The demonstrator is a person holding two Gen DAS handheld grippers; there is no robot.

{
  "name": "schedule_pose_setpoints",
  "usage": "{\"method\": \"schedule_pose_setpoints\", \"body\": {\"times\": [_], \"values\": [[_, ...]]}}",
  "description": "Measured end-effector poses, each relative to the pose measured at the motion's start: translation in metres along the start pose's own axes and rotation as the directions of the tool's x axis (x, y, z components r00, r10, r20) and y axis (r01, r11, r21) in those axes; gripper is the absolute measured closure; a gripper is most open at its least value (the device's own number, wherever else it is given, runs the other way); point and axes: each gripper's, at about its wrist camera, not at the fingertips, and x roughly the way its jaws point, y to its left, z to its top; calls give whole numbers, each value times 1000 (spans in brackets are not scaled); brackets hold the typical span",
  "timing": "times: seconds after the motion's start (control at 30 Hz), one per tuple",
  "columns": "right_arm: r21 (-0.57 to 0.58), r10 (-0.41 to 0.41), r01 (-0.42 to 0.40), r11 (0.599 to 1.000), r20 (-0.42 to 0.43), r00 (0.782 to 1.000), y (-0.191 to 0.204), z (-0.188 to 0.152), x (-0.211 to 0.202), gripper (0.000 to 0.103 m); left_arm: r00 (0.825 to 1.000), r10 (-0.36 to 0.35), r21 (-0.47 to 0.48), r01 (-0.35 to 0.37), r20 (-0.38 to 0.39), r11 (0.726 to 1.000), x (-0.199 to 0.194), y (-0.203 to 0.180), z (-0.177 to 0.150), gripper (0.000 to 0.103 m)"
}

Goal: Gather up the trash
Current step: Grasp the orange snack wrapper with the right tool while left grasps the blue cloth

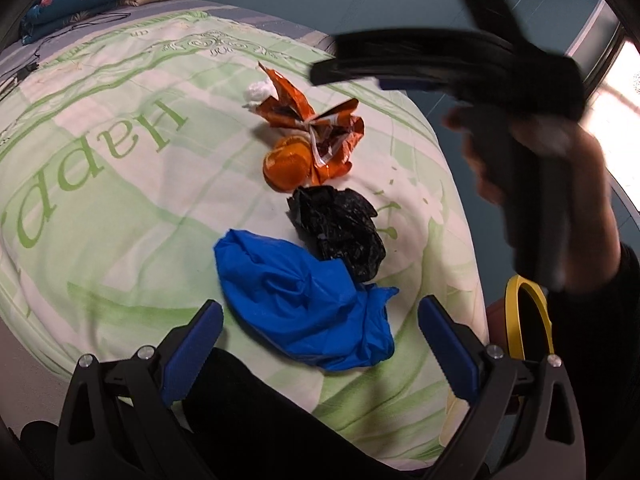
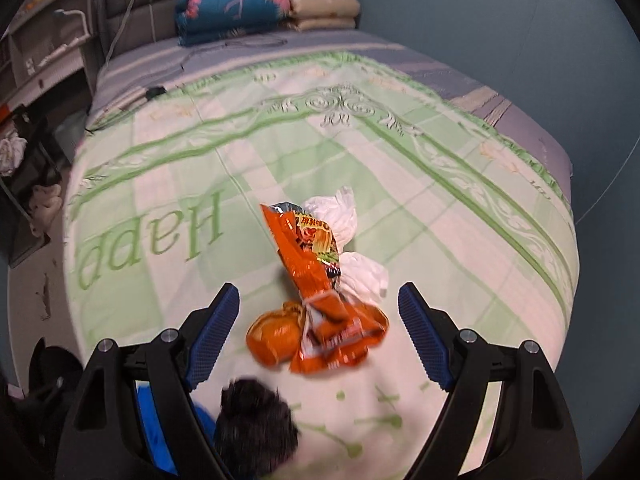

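Trash lies in a row on the green and white bedspread (image 1: 100, 208). Nearest my open left gripper (image 1: 320, 320) is a crumpled blue plastic bag (image 1: 308, 300), its near part between the blue pads without contact. Behind it lie a black plastic bag (image 1: 340, 228), an orange peel (image 1: 288, 164), an orange snack wrapper (image 1: 316, 124) and white tissue (image 1: 256, 92). My right gripper (image 2: 320, 316) is open over the orange snack wrapper (image 2: 320, 280) and orange peel (image 2: 276, 336), holding nothing. The white tissue (image 2: 340, 216) lies beyond, the black bag (image 2: 256, 416) below. The right gripper, blurred, shows in the left wrist view with a hand (image 1: 552, 168) on it.
A folded blue floral quilt (image 2: 232, 8) and beige pillows (image 2: 324, 8) are stacked at the bed's head, with cables (image 2: 160, 88) nearby. A yellow-rimmed bin (image 1: 524, 312) stands off the bed's right edge. Shelves (image 2: 44, 40) and clutter line the floor on the left.
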Motion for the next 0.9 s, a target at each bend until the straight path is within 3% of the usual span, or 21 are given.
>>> {"method": "schedule_pose_setpoints", "body": {"times": [0.4, 0.63, 0.77, 0.9], "values": [[50, 1, 5, 999, -108, 994, -3, 19, 72, 26, 1000, -18, 8, 18, -23, 1000, 19, 0, 3, 10], [85, 26, -16, 996, -119, 993, -6, 15, 87, 38, 999, -25, 12, 25, -21, 1000, 26, 1, 0, 26], [120, 44, -29, 992, -130, 991, -11, 13, 93, 56, 1000, -20, 0, 20, -18, 1000, 29, 5, 1, 42], [158, 58, -36, 987, -138, 989, -17, 9, 96, 63, 1000, -14, -2, 14, -15, 1000, 29, 8, 1, 57]]}}
